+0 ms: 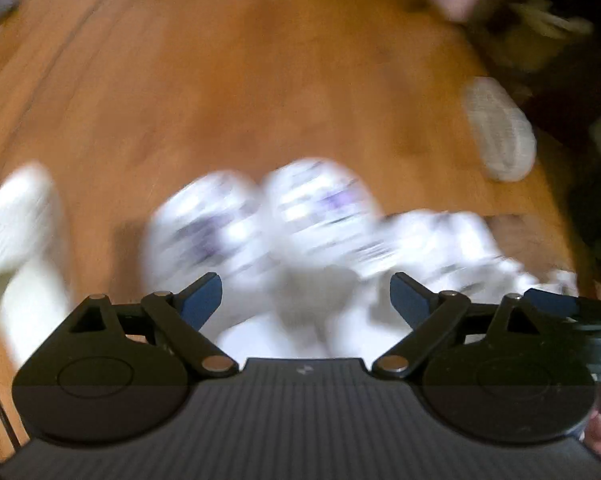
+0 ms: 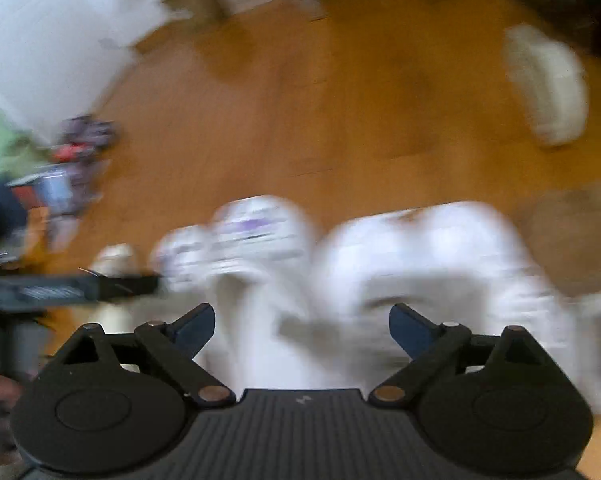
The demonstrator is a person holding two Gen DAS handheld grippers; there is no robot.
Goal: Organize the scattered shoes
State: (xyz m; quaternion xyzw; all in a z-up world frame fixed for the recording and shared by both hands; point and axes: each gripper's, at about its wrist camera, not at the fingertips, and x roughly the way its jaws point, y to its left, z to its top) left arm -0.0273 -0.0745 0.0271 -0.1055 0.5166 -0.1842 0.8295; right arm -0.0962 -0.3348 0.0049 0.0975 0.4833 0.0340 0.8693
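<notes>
Lone pale ribbed-sole shoe [image 2: 546, 84] lying on wooden floor [image 2: 340, 100], far right of right claw [image 2: 302, 330], long axis pointing away. Left claw [image 1: 306, 300] farther. Both claws released, empty, over white-purple sneakers [image 1: 260, 216].

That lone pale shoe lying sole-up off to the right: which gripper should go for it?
Probably right. Both grippers, left and right, are open and empty, but the sole-up shoe lies on the right side, beyond the white pairs.

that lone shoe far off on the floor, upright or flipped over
Flipped over, as far as the blur allows: the lone shoe shows a pale ribbed sole facing up on the wooden floor.
</notes>
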